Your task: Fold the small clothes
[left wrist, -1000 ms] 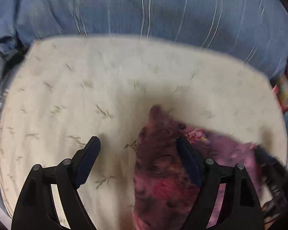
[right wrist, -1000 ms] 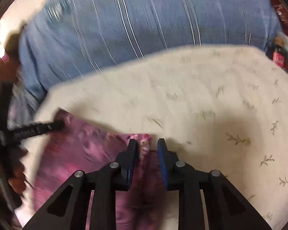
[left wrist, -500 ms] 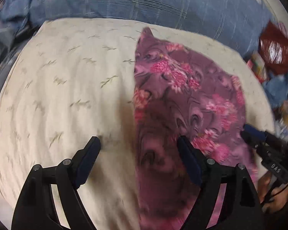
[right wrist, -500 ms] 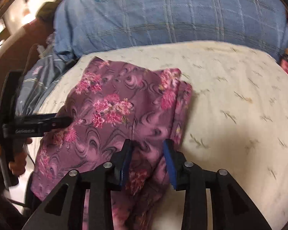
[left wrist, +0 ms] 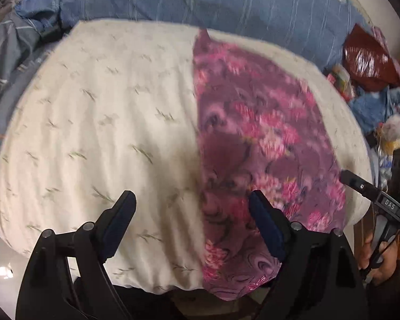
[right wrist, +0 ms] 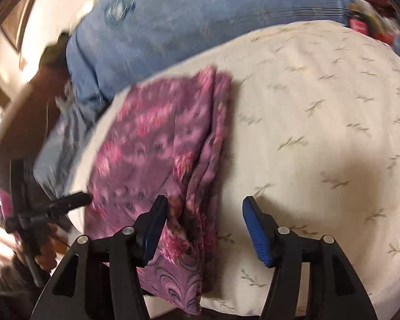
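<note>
A purple garment with pink flowers (left wrist: 256,144) lies flat on a cream cushion (left wrist: 98,122), its straight edge running down the middle of the left wrist view. My left gripper (left wrist: 192,224) is open and empty, just over the garment's near left edge. In the right wrist view the garment (right wrist: 160,160) lies folded lengthwise on the cushion's (right wrist: 320,122) left side, its near end hanging over the front edge. My right gripper (right wrist: 204,226) is open and empty above the garment's near right edge. The right gripper (left wrist: 373,194) also shows in the left wrist view, and the left gripper (right wrist: 53,208) in the right wrist view.
A blue striped quilt (left wrist: 200,0) lies behind the cushion. A red bag (left wrist: 368,58) and a clutter of small items (left wrist: 386,122) sit at the right. Rumpled blue bedding (left wrist: 5,61) lies at the left.
My right gripper has opened and let go of the garment. Both grippers have pulled back toward the cushion's near edge. The garment now lies laid out flat.
</note>
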The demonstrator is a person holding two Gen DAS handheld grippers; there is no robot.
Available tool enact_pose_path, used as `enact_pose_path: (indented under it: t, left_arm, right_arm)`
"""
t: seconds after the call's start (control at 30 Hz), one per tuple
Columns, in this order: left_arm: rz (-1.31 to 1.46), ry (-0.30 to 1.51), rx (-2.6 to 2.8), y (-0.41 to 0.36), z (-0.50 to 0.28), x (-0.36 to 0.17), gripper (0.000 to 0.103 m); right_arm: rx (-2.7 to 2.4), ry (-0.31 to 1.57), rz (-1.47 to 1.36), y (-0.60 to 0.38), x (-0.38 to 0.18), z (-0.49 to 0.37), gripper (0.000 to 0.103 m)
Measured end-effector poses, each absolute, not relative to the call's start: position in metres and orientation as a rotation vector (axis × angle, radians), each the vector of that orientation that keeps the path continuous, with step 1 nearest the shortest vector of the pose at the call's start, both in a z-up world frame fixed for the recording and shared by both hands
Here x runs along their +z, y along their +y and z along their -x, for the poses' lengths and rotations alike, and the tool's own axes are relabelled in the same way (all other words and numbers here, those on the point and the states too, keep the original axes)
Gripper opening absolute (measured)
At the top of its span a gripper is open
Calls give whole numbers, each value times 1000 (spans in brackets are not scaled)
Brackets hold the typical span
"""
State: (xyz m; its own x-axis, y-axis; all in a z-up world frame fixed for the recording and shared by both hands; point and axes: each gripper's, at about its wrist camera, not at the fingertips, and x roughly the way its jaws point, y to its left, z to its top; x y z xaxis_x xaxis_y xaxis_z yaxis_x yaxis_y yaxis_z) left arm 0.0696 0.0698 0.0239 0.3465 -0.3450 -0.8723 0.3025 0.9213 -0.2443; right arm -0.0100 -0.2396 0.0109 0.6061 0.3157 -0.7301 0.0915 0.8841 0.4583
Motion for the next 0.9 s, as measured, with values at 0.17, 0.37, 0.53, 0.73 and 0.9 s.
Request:
enact_pose_path:
  t: [0.17, 0.37, 0.53, 0.73, 0.9]
  left_arm:
    - [186, 1237, -445, 70, -97, 7, 88]
    - [327, 1308, -475, 54, -112, -10, 89]
    - [302, 1216, -512, 42, -115, 17, 34]
    - [347, 1110, -487, 60, -128, 38, 36]
    - [176, 1134, -365, 61, -117, 5, 67]
  right_arm:
    - [166, 929, -598, -251, 0, -5, 62]
    - [231, 903, -571, -225, -12, -25, 50]
    - [249, 869, -402, -197, 16, -39, 25]
    - [306, 756, -436, -203, 43, -42, 28]
    - [199, 896, -413, -209, -5, -48, 47]
